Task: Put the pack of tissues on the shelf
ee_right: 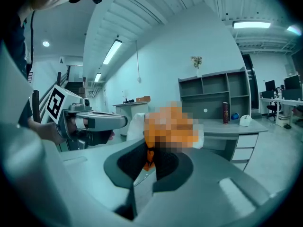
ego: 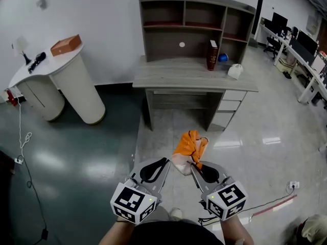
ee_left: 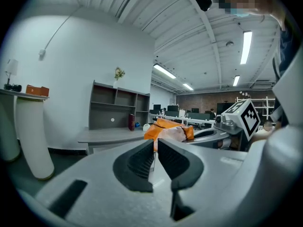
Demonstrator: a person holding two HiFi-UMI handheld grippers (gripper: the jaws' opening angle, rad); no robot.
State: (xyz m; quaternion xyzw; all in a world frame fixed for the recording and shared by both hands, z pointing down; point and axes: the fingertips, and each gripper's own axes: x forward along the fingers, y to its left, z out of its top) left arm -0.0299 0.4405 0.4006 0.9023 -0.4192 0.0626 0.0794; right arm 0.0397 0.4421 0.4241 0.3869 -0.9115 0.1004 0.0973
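An orange and white pack of tissues (ego: 188, 148) hangs in the air in front of me, pinched at its lower edge by my right gripper (ego: 193, 164), which is shut on it. The same pack (ee_right: 150, 161) sits between the right jaws in the right gripper view, and the pack (ee_left: 169, 129) shows to the right in the left gripper view. My left gripper (ego: 164, 163) is beside it, shut and empty, its jaws together (ee_left: 155, 151). The grey shelf unit (ego: 196, 27) stands on a desk (ego: 194, 78) ahead.
On the desk stand a dark red book (ego: 212, 55), a blue ball (ego: 223, 57) and a white object (ego: 235, 71). A white rounded counter (ego: 56, 80) with a brown box (ego: 66, 45) is at the left. Office desks with monitors (ego: 299, 45) are at the right.
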